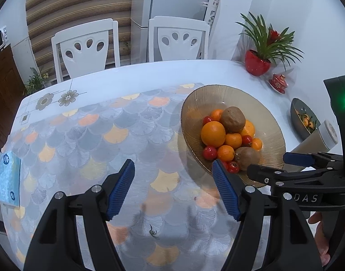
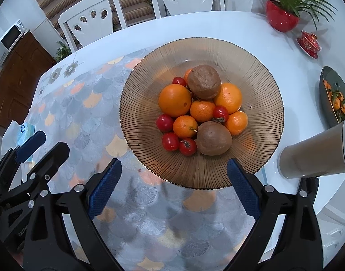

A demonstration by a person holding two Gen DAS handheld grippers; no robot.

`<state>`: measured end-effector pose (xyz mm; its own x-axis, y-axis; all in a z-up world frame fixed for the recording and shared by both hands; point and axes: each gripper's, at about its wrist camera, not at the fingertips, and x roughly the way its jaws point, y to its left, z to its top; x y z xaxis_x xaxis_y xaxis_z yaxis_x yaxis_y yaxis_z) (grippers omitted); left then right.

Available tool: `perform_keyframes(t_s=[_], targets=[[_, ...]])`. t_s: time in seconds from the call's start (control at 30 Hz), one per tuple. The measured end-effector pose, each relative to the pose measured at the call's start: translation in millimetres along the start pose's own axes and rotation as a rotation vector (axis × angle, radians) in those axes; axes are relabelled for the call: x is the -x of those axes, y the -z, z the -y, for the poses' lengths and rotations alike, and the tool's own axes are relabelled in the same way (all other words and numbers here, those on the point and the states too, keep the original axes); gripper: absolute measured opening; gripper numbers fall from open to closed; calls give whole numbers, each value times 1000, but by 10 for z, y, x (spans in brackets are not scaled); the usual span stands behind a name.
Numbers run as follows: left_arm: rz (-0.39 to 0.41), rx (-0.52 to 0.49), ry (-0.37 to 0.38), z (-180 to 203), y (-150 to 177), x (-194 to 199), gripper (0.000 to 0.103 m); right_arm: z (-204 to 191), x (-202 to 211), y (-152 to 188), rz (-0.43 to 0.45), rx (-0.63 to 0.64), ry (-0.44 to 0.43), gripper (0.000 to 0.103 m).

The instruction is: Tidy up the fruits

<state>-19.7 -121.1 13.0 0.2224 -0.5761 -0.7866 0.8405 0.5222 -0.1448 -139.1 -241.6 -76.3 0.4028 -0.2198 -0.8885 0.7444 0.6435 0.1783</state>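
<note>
An amber ribbed glass bowl (image 2: 201, 45) stands on the patterned tablecloth. It holds a heap of fruit: a big orange (image 2: 175, 100), smaller mandarins (image 2: 185, 126), two brown kiwis (image 2: 204, 81) and small red fruits (image 2: 170, 141). My right gripper (image 2: 174, 164) hovers open at the bowl's near rim, nothing between its blue pads. In the left wrist view the bowl (image 1: 229, 92) lies to the right, and my left gripper (image 1: 173, 169) is open over the cloth, its right finger overlapping the bowl's near edge. The right gripper (image 1: 269, 164) shows beside it.
Right of the bowl are a beige cylinder (image 2: 314, 158) and a dark bowl (image 2: 330, 83) of mandarins. A red potted plant (image 2: 282, 19) and a red lidded cup (image 2: 309, 43) stand at the back right. A blue tissue pack (image 1: 7, 178) lies left. Two white chairs (image 1: 86, 45) line the far edge.
</note>
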Motion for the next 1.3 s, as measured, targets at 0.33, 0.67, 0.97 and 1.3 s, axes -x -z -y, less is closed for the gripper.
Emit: perform_keyframes(t_s=[0.33, 0.67, 0.97, 1.3], targets=[[-4, 10, -4, -66, 16, -14, 70, -53, -53, -7, -11, -3, -3, 94], [4, 18, -2, -95, 5, 5, 71, -124, -68, 13, -11, 16, 8, 94], [10, 27, -81, -366, 195, 24, 82, -302, -167, 100, -36, 58, 7, 94], [-139, 205, -208, -1176, 789, -228, 82, -993, -737, 519, -97, 295, -24, 98]])
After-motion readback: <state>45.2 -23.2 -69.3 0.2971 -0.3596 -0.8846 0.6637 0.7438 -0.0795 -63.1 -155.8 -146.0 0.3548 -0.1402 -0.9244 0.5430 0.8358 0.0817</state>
